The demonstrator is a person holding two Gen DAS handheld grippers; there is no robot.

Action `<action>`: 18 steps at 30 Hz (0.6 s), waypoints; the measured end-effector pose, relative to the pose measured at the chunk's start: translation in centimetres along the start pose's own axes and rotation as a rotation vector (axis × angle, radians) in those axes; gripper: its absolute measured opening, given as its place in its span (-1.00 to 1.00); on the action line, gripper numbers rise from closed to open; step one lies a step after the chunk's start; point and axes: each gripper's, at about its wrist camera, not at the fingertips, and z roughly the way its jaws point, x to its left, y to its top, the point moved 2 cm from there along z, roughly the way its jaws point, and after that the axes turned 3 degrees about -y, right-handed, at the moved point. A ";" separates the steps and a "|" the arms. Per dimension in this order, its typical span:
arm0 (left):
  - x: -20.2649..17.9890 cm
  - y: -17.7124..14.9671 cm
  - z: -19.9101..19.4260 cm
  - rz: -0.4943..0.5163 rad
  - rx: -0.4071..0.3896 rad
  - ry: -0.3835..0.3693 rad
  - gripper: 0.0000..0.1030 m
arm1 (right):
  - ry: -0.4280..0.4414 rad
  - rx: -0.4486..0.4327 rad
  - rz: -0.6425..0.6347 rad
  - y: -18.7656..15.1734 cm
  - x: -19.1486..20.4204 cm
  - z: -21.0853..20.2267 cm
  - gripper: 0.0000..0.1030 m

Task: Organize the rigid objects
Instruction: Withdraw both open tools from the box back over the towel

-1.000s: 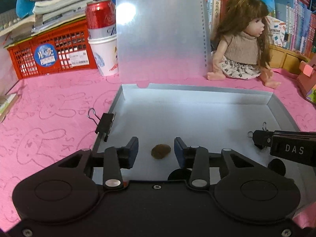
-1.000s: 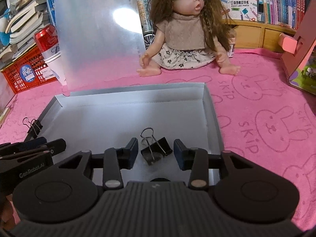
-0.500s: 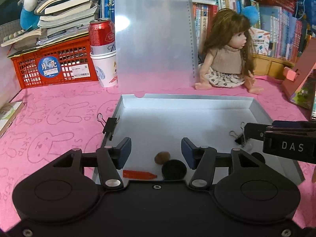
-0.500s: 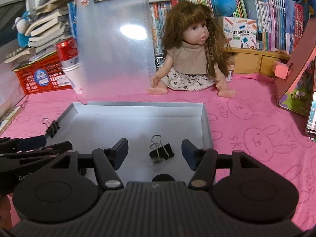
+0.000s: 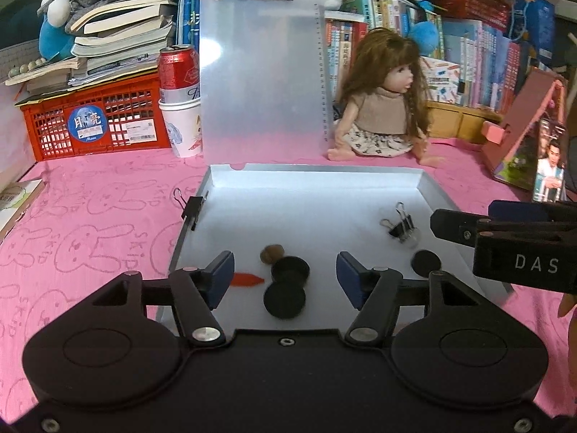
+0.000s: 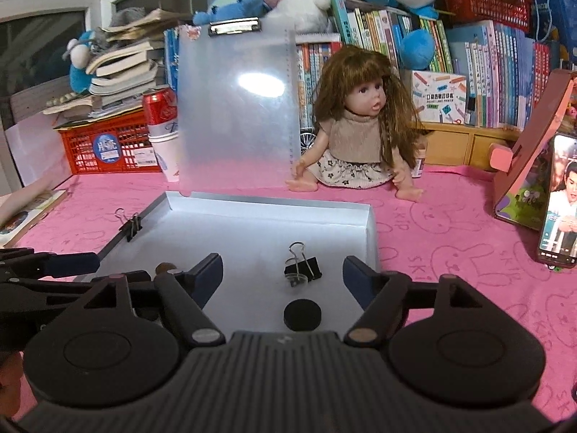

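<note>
A clear plastic case lies open on the pink cloth, its tray [image 5: 313, 175] flat and its lid [image 5: 263, 72] standing upright behind. On the tray floor lie a brown nut [image 5: 271, 252], a red sliver [image 5: 247, 279], three black discs [image 5: 290, 270] and a black binder clip [image 5: 402, 225]. Another binder clip [image 5: 193, 207] is clamped on the tray's left wall. My left gripper [image 5: 284, 278] hovers over the near edge above the nut and discs, jaws opening, nothing pressed between them. My right gripper [image 6: 283, 278] hovers behind the loose binder clip [image 6: 303, 272] and a disc [image 6: 302, 314], jaws opening and holding nothing.
A doll [image 5: 382, 108] sits behind the tray at the right. A red basket [image 5: 93, 122] with stacked books and a can in a paper cup [image 5: 180, 108] stand at the back left. A pink stand holding a phone [image 6: 559, 209] is at the right. Bookshelves close the back.
Both grippers have drawn back and risen from the tray while their jaws widened. The nut and the binder clip stay on the tray floor, and more discs have come into view.
</note>
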 end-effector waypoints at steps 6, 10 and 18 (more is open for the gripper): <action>-0.5 -1.3 -2.1 0.003 -0.028 -0.014 0.26 | 0.001 -0.049 -0.027 -1.1 0.1 -2.2 0.69; -0.7 -2.4 -3.3 0.001 -0.043 -0.028 0.32 | -0.004 -0.075 -0.033 -2.0 -0.1 -3.4 0.70; -1.0 -5.1 -5.8 0.026 -0.085 -0.025 0.42 | -0.044 -0.127 -0.007 -4.9 -1.1 -5.7 0.73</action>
